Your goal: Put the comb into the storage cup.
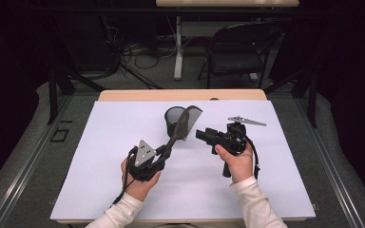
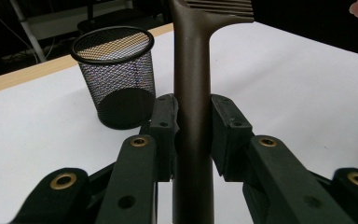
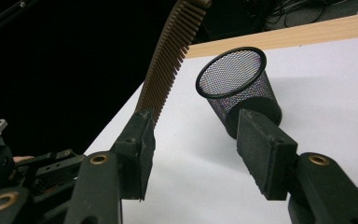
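Left gripper (image 1: 164,153) clamped on comb (image 1: 184,123) handle, both pads (image 2: 165,126) pressed flat against the shaft in the left gripper view. Comb raised off the sheet, angled up and away toward the far side, toothed head (image 2: 220,6) at top. Comb head over or just in front of mesh cup (image 1: 174,120) in high view; touching or apart, cannot tell.

Right gripper (image 1: 203,135) jaws wide apart, holding nothing, pointing left toward comb and cup. In right gripper view, comb teeth (image 3: 168,63) run just beyond the left pad (image 3: 137,151), mesh cup (image 3: 237,88) sits beyond the gap, partly behind the right pad.

Mesh cup upright on white sheet (image 1: 100,156), near its far edge, roughly centred. Wooden table edge (image 1: 123,95) just behind the cup. Sheet bare to left and right of the cup and across the near half around both hands. Right hand (image 1: 240,159) near sheet middle, well inside right edge. Left hand (image 1: 140,183) likewise well inside left edge. Folding chair (image 1: 240,47) and cables on the floor beyond the table.
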Demonstrator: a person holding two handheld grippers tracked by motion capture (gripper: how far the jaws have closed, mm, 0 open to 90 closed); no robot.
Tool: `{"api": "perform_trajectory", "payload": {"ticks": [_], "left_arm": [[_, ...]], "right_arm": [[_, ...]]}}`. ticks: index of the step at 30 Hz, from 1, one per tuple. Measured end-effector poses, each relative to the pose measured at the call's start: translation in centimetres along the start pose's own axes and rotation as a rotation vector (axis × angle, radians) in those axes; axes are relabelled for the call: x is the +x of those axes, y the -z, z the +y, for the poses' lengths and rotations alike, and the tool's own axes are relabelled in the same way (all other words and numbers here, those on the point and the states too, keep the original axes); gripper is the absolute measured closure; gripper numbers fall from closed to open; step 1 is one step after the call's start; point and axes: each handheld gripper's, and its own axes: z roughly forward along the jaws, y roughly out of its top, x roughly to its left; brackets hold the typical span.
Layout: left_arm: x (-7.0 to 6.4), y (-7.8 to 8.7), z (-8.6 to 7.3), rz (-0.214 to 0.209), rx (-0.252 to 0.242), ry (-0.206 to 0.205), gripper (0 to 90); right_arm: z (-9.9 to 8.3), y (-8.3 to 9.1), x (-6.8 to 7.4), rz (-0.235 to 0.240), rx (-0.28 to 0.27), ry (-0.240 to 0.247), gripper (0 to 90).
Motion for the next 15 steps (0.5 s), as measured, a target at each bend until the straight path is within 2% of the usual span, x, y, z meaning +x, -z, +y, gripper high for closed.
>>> {"api": "perform_trajectory", "payload": {"ticks": [15], "left_arm": [[-0.96, -0.35, -0.29, -0.026, 0.008, -0.019, 72.5]], "right_arm": [[0.08, 0.15, -0.42, 0.004, -0.007, -0.023, 49.7]]}}
